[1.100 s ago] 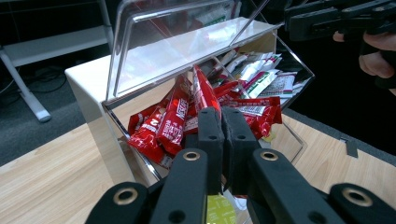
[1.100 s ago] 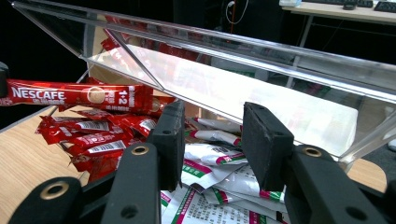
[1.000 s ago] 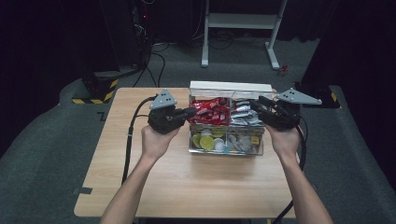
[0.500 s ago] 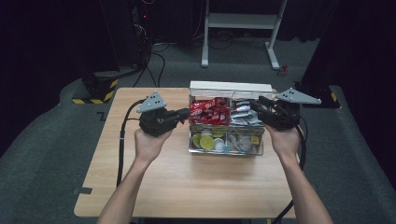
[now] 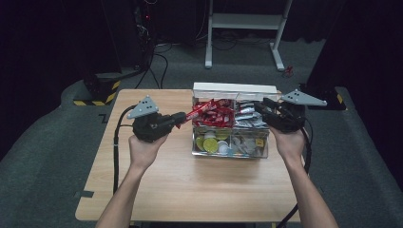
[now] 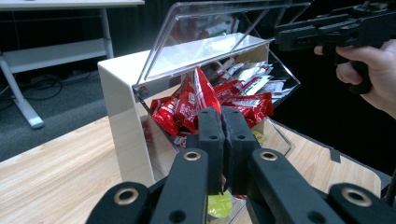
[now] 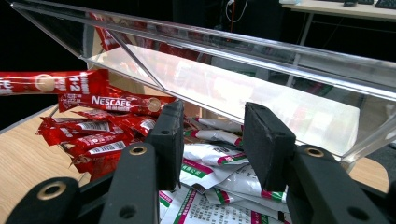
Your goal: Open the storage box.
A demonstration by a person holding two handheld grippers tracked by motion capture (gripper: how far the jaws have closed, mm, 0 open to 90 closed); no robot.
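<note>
Left gripper [image 5: 183, 117], at the left of the wooden table [image 5: 157, 190], clamped tight on one red coffee stick [image 5: 198, 110], jaws fully closed with the sachet's tip poking up between the pads [image 6: 212, 135]; stick drawn out past the left wall of the clear organiser box [image 5: 230, 151], far end over the heap of red sachets [image 5: 219, 115] in the back left compartment. Pinched near one end only, so likely to droop or slip free if swung quickly, and liable to drag a neighbouring sachet out over the rim. Further right, white sachets [image 7: 219, 179] in the back right compartment, lidded cups in the front ones. Right gripper [image 5: 263, 107], at the box's right edge, jaws partly apart and gripping nothing, sitting under the raised transparent lid [image 7: 243, 79]; risk of knocking that lid shut or shoving the box sideways.
</note>
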